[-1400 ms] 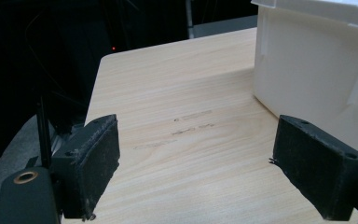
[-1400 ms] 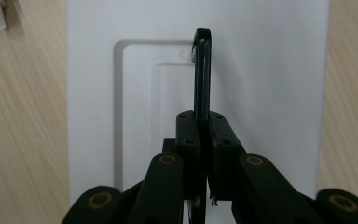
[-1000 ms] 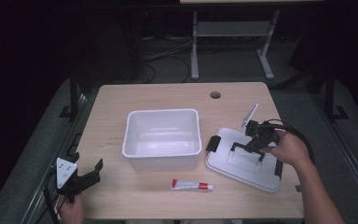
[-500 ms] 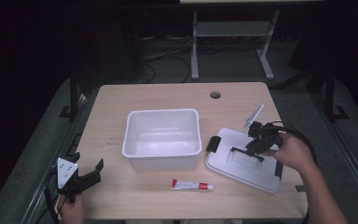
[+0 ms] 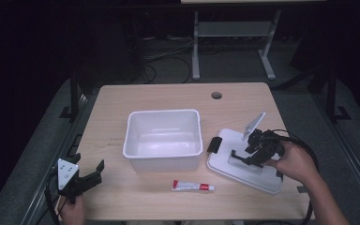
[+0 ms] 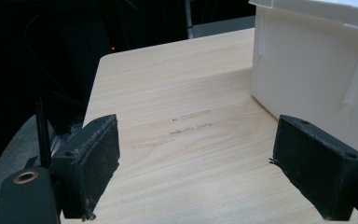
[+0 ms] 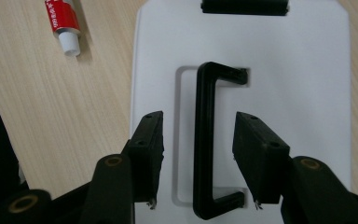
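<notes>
Light falls from overhead onto the wooden table (image 5: pixel 122 197), which is evenly lit, while the room behind drops to near black — floor and cables barely read. The white bin (image 5: pixel 163 138) and white lid (image 5: pixel 243 166) are bright but not blown out (the bin floor carries a soft sheen). Shadows are short and soft, as beside the tube (image 7: pixel 61 18) in the right gripper view. The high view is somewhat grainy. In the left gripper view the near black pads (image 6: pixel 93 163) look slightly soft, perhaps out of focus — the wood grain beyond stays sharp.
</notes>
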The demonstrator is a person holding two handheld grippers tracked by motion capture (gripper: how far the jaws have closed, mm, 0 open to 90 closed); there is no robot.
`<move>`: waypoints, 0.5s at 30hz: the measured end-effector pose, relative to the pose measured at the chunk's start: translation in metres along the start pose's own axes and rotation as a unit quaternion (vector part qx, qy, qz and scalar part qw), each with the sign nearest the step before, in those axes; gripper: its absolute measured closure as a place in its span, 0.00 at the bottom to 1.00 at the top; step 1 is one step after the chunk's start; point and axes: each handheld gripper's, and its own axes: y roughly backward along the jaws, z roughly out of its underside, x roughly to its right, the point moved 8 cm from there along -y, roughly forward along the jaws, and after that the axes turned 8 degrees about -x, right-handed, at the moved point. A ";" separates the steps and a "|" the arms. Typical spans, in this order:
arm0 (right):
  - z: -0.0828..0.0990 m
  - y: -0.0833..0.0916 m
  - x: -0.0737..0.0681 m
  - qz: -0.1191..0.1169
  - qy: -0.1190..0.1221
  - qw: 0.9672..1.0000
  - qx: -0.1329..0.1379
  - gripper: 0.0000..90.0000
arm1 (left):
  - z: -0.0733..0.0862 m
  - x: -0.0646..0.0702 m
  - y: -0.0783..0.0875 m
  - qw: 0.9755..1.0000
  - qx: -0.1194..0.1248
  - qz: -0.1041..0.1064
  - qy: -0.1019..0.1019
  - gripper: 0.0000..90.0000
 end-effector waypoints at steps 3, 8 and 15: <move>-0.002 0.000 -0.005 0.001 0.006 1.000 0.000 0.57 | 0.000 0.000 0.000 1.000 0.000 0.000 -0.002 0.15; -0.010 -0.001 -0.021 0.002 0.022 1.000 0.006 0.55 | 0.000 -0.001 0.001 1.000 0.001 -0.002 0.000 0.15; -0.023 -0.007 -0.042 -0.002 0.045 0.999 0.010 0.55 | 0.000 -0.001 0.001 1.000 0.002 -0.002 0.000 0.15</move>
